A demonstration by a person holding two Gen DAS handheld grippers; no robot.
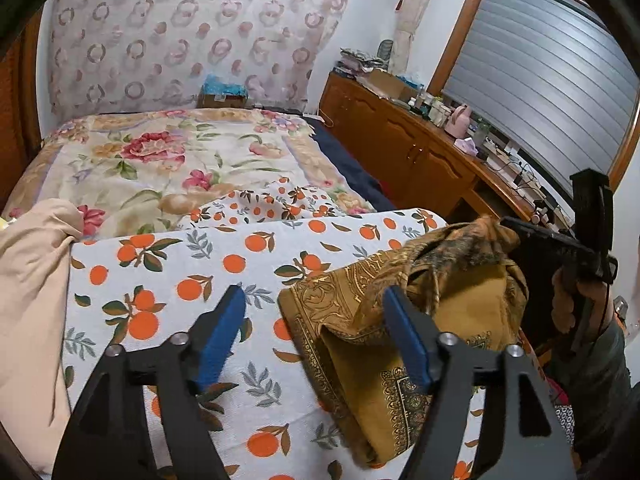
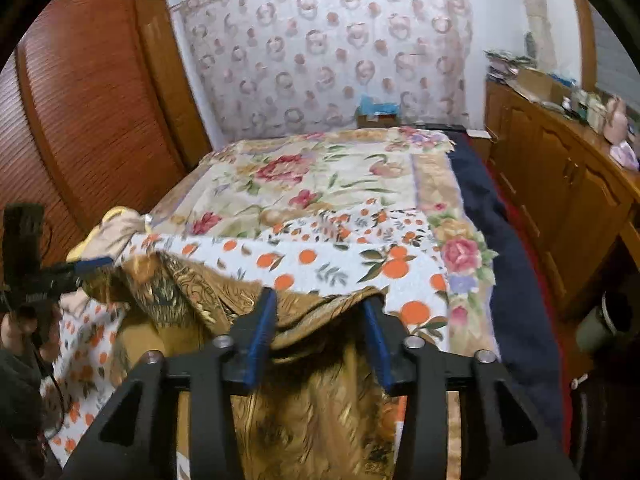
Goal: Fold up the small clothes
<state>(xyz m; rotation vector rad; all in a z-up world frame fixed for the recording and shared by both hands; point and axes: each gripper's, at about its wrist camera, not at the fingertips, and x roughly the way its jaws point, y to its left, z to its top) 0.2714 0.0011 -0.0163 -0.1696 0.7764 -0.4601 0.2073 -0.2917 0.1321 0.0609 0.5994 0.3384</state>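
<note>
With both hand-held grippers, left (image 1: 314, 334) and right (image 2: 320, 338), standing apart around the half-folded mustard garment (image 1: 400, 360), regrasping an edge comes next

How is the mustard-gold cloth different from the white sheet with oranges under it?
The gold cloth is small, rumpled and partly folded; the orange-print sheet is wide and spread nearly flat. The gold cloth carries ornate gold scrollwork on mustard; the orange-print sheet shows oranges and leaves on white. The gold cloth lies on top, near the sheet's right side. Both are patterned fabrics on the bed.
</note>
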